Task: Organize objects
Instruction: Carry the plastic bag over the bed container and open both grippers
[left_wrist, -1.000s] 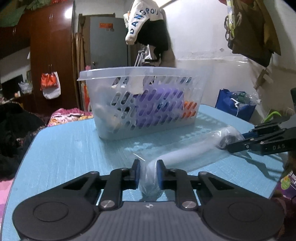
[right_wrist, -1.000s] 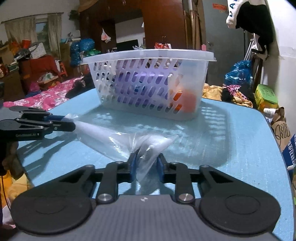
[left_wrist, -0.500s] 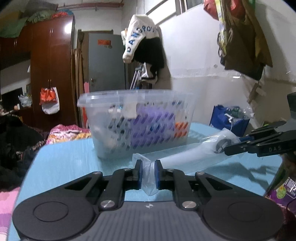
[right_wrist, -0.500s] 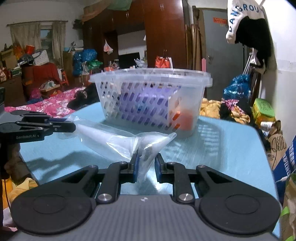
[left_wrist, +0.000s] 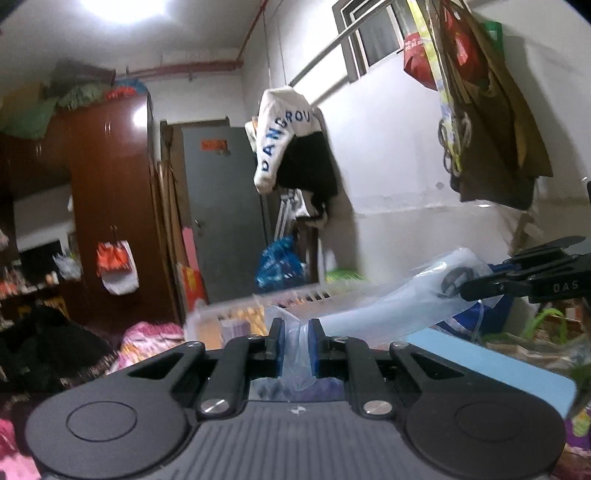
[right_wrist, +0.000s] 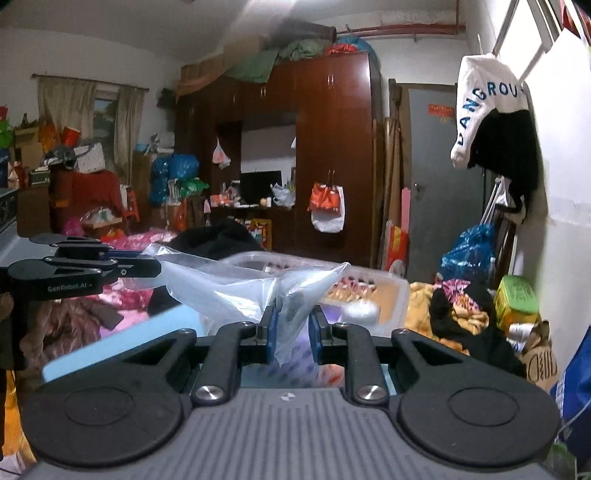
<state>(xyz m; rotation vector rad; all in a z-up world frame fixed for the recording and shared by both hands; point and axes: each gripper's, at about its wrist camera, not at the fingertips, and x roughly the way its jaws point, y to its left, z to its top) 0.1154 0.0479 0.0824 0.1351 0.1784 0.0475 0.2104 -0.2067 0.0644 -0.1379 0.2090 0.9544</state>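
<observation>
A clear plastic bag (left_wrist: 380, 306) with a pale tube-like item inside hangs stretched between both grippers, in the air above the basket. My left gripper (left_wrist: 294, 345) is shut on one end of the bag. My right gripper (right_wrist: 293, 330) is shut on the other end (right_wrist: 295, 295). Each gripper shows in the other's view: the right one (left_wrist: 517, 282) at the right edge, the left one (right_wrist: 92, 271) at the left. The white perforated basket (left_wrist: 236, 314) lies below and ahead, its rim (right_wrist: 369, 275) partly hidden by the bag. It holds purple and orange items.
The blue table (left_wrist: 480, 365) lies under the basket, its left corner also showing in the right wrist view (right_wrist: 122, 343). A wall with hanging clothes (left_wrist: 291, 140) stands to the right. A wardrobe (right_wrist: 332, 158), a door and cluttered bags fill the room behind.
Both grippers have lifted the bag up off the table and carried it forward over the basket. The basket now sits low in both views.
</observation>
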